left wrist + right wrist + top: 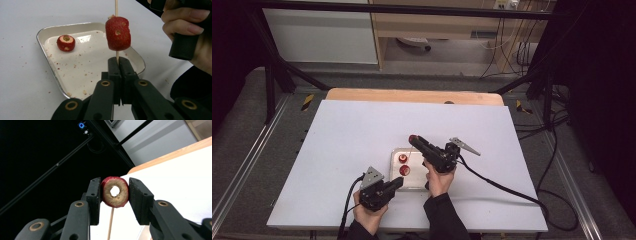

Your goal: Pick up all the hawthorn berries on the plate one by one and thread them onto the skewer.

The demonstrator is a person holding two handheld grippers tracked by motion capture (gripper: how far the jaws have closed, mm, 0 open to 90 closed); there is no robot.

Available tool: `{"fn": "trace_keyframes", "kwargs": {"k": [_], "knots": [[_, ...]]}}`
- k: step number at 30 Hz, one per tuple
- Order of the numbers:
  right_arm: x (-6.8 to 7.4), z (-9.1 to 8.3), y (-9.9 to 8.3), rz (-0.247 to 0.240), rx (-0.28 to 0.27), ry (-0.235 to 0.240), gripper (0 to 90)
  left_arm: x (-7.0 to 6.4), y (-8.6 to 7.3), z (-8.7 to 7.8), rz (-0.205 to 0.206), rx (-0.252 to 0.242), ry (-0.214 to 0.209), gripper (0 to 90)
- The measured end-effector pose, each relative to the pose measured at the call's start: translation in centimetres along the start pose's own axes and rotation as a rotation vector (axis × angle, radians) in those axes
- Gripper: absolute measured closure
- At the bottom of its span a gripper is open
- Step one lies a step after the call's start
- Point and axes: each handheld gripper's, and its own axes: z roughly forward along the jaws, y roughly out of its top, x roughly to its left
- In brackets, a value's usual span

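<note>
1. Two hand-held grippers work over a white desk (337, 150); one person, both forearms coming in from the near edge.
2. Three red hawthorn-like fruits counted: one loose in the tray, one on the skewer, one in the right gripper.
3. One white tray (50, 32) with a metal rim lies on the desk, crumbs scattered on its floor. Loose fruit (66, 42) sits in its far left part, cored hole facing up; in the high view it shows at (403, 158).
4. One thin wooden skewer (116, 7) stands upright. Left gripper (118, 61) has its jaws closed on the skewer's lower end, just above the tray's near right part.
5. Skewered fruit (118, 33) is threaded on the stick, slightly above the left jaws and apart from them; small holes visible in its skin. In the high view it shows at (404, 170).
6. Right gripper (115, 192) pinches the third fruit (115, 191) between its jaws, cored hole facing the camera, pale flesh around it. Skewer (110, 223) appears below this fruit; whether the tip touches it cannot be told.
7. High view: right gripper (413, 138) is raised beyond the tray's far edge, left gripper (398, 184) near the tray's near left corner.
</note>
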Motion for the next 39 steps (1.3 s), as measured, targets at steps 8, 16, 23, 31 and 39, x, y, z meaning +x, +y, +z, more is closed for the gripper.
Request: {"fn": "trace_keyframes", "kwargs": {"k": [8,16,23,31,39], "knots": [[-0.2,0.1,-1.1,0.01,0.01,0.022,64.1,-0.4,0.4,0.4,-0.047,-0.029,-0.01,88.7],[0.1,-0.3,-1.4,-0.009,0.047,0.017,64.2,0.0,0.6,0.9,-0.058,-0.009,-0.021,89.1],[0.0,-0.4,-1.2,-0.011,0.058,0.023,64.3,0.3,1.0,0.3,-0.042,-0.034,-0.007,89.4],[-0.1,-0.5,-2.6,0.0,0.116,0.035,64.2,0.7,1.8,0.8,-0.023,-0.018,-0.002,89.2],[0.1,-0.7,-2.0,-0.062,0.138,0.019,56.6,1.4,1.9,0.4,0.042,0.001,-0.004,89.1]]}}
